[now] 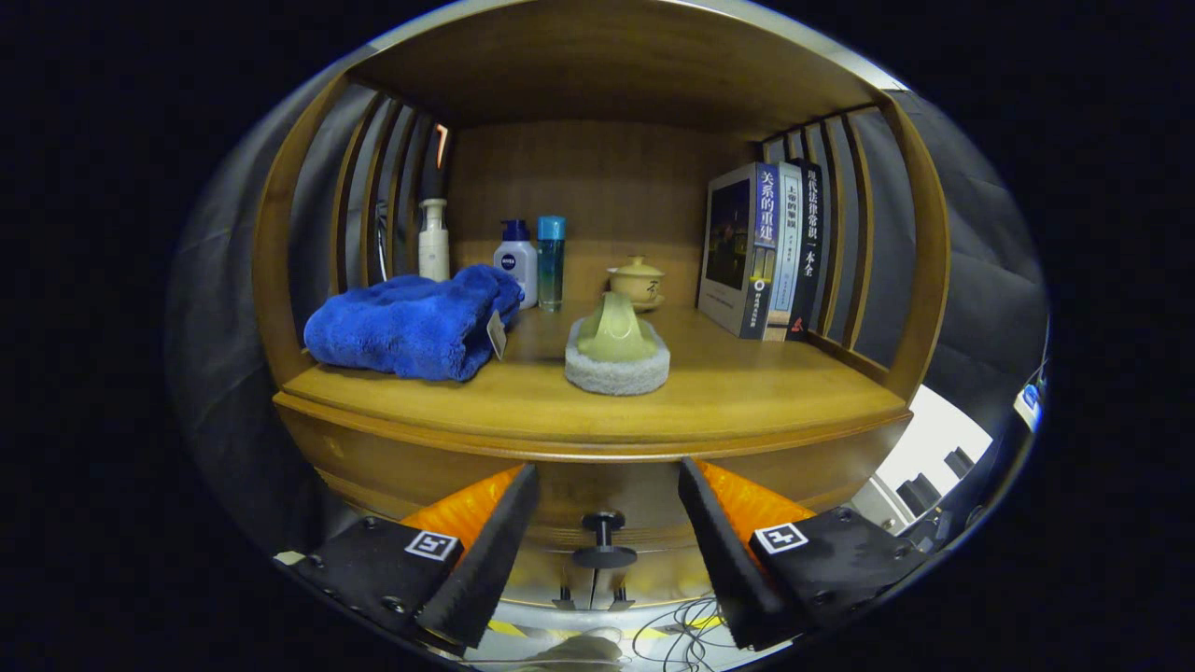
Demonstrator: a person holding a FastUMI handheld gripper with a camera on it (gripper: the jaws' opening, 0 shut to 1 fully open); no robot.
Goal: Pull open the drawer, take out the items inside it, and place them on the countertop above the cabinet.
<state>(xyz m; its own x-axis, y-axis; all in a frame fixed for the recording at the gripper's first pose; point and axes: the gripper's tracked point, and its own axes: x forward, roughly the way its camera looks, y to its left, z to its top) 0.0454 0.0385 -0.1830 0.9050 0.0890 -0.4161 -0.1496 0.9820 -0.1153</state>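
Presently on record: claw (607, 523), fingers spread wide and grasping nothing, levelled at the front of a wooden cabinet. Drawer knob (604, 537), dark, on a short stem, stands between the two fingers and a little beyond their tips, touching neither. Drawer front (597, 485) appears closed against the cabinet; the contents are hidden and cannot be listed. Countertop (747, 397), just above and ahead of the fingers, carries: blue towel (411, 322), folded, up and to the left of the claw; scrubbing pad with green handle (618, 353), straight ahead above the knob; lidded ceramic cup (637, 280) behind the pad; three bottles (527, 261) at the back wall; row of books (766, 252), upright, up and to the right. Hazards, as judged: the knob is small, so fingers that close off-centre or too shallow on the stem could slip off during the pull; a pull that is not straight out could bind the drawer or tip the knob out of the grip. The pad sits close to the counter's front lip, and the free counter space lies mainly between pad and books, so items set down carelessly could knock the pad or the cup. Loose cables (681, 635) lie below the fingers and could snag.
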